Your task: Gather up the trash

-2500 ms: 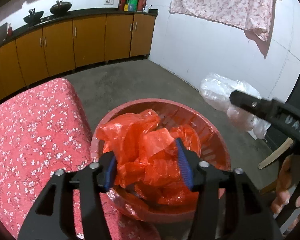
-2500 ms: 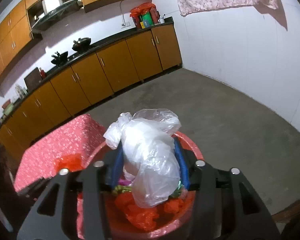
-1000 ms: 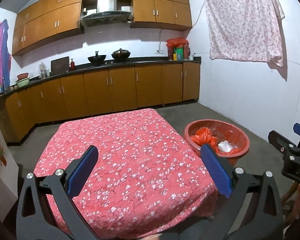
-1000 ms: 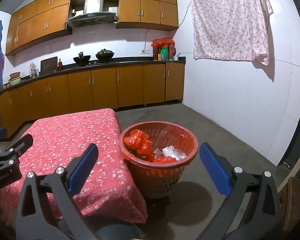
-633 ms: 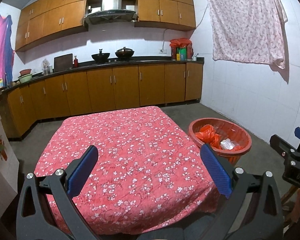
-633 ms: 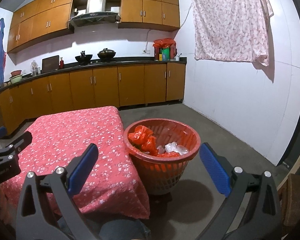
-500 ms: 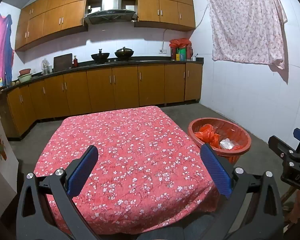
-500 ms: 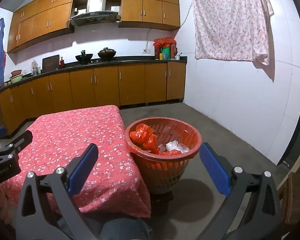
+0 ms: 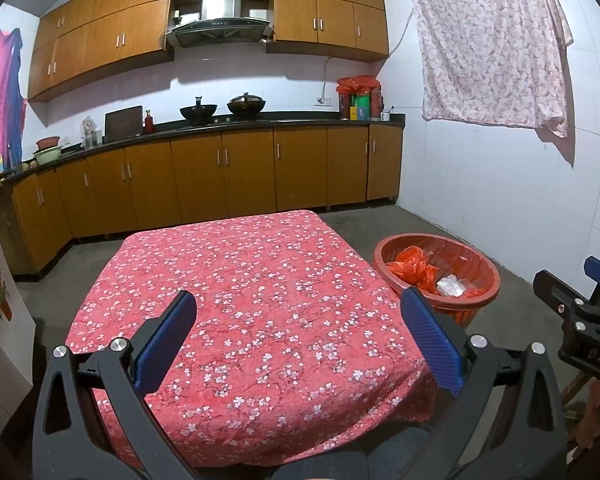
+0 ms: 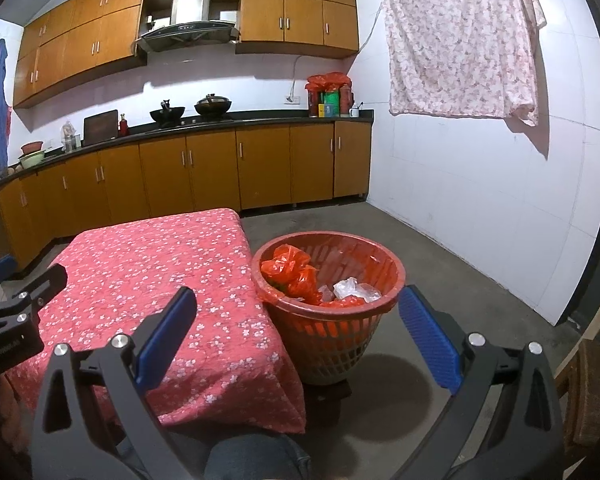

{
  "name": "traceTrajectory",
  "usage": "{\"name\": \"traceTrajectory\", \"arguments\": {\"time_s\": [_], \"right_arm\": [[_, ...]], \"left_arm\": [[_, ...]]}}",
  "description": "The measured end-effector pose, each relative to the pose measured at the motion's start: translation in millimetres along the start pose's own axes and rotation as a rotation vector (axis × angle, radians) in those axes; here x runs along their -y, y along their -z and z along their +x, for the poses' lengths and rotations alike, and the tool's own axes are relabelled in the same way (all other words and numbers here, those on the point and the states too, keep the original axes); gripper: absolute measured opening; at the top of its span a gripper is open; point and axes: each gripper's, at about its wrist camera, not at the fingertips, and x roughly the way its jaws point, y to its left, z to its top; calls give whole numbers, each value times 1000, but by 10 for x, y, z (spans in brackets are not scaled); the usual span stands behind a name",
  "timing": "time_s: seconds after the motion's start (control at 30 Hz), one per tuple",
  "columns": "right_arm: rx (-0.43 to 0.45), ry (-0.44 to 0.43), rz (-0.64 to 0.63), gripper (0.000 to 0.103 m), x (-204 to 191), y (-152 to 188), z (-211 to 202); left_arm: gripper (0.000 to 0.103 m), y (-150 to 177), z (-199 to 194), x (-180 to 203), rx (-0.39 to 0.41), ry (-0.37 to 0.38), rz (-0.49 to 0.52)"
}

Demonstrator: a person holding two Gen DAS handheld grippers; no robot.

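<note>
A red plastic basket (image 10: 394, 280) stands on the floor by the right side of the table; it also shows in the left wrist view (image 9: 490, 288). Inside it lie crumpled orange-red bags (image 10: 290, 270) and a clear white plastic bag (image 10: 354, 290). My left gripper (image 9: 300, 338) is open and empty, held back over the near edge of the table. My right gripper (image 10: 296, 334) is open and empty, held back from the basket. The table (image 9: 260, 280) has a red flowered cloth with nothing on it.
Brown kitchen cabinets (image 9: 220, 176) with pots on the counter run along the far wall. A flowered cloth (image 9: 488, 44) hangs on the white right wall. Grey floor (image 10: 440, 280) lies to the right of the basket. A wooden chair (image 10: 596, 384) is at the far right.
Both grippers let go of their bags over the basket, opened, and pulled far back. The orange and white bags now lie in the basket. In the last half second almost nothing moved.
</note>
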Motion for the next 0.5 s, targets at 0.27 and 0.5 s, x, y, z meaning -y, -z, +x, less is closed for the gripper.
{"name": "traceTrajectory", "arguments": {"time_s": [0.27, 0.5], "right_arm": [[1, 1, 3, 99, 14, -10, -3], [1, 1, 2, 99, 16, -11, -2]], "left_arm": [[101, -37, -3, 30, 4, 8, 6], [101, -50, 1, 22, 5, 10, 6]]}}
